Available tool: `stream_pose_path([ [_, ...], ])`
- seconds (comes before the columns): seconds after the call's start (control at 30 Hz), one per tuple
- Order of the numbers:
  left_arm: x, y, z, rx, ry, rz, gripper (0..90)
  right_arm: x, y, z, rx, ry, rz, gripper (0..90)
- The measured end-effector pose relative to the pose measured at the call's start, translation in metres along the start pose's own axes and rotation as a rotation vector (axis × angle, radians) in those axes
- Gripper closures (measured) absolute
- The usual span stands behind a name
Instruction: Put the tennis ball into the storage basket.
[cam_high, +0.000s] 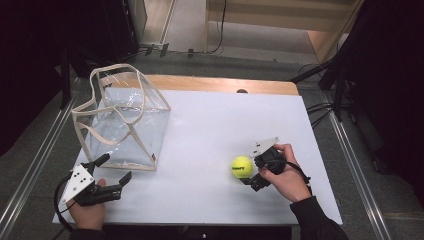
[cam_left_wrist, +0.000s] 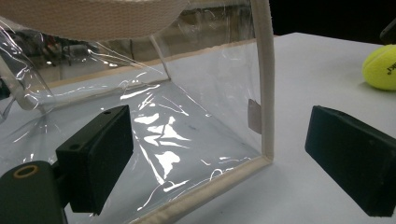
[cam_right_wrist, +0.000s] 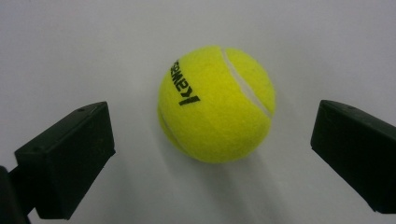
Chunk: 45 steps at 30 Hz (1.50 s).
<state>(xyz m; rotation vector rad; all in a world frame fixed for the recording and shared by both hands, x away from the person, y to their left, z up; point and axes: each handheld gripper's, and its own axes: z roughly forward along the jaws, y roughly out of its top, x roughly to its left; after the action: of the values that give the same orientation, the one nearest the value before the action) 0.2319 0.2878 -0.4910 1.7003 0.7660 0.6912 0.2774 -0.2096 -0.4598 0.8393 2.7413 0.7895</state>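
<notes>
The right gripper is spread wide around the tennis ball near the worktop's front right, not touching. The left gripper, also spread, sits by the clear bag's front corner.

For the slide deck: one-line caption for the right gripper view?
Open right tongs bracket a yellow tennis ball resting on the white table, jaws clear of it.

White tabletop with a wooden far edge, set on grey carpet. Metal rails flank both sides (running front to back). Pale wooden flooring lies beyond; dark surroundings at left and right.
</notes>
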Motion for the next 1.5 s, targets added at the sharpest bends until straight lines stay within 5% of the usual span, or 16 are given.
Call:
stream_pose_path([
  [0.57,0.000,0.000,-0.001,0.002,0.002,0.005,8.3,-0.003,0.011,0.014,0.123,0.037,-0.008,1.1],
  [1.3,-0.001,0.000,-0.002,-0.010,0.004,0.003,8.3,-0.004,0.023,0.027,0.198,0.057,-0.019,4.6],
  [1.5,-0.001,0.000,-0.002,-0.011,0.005,0.004,8.3,-0.003,0.024,0.030,0.203,0.047,-0.021,11.5],
])
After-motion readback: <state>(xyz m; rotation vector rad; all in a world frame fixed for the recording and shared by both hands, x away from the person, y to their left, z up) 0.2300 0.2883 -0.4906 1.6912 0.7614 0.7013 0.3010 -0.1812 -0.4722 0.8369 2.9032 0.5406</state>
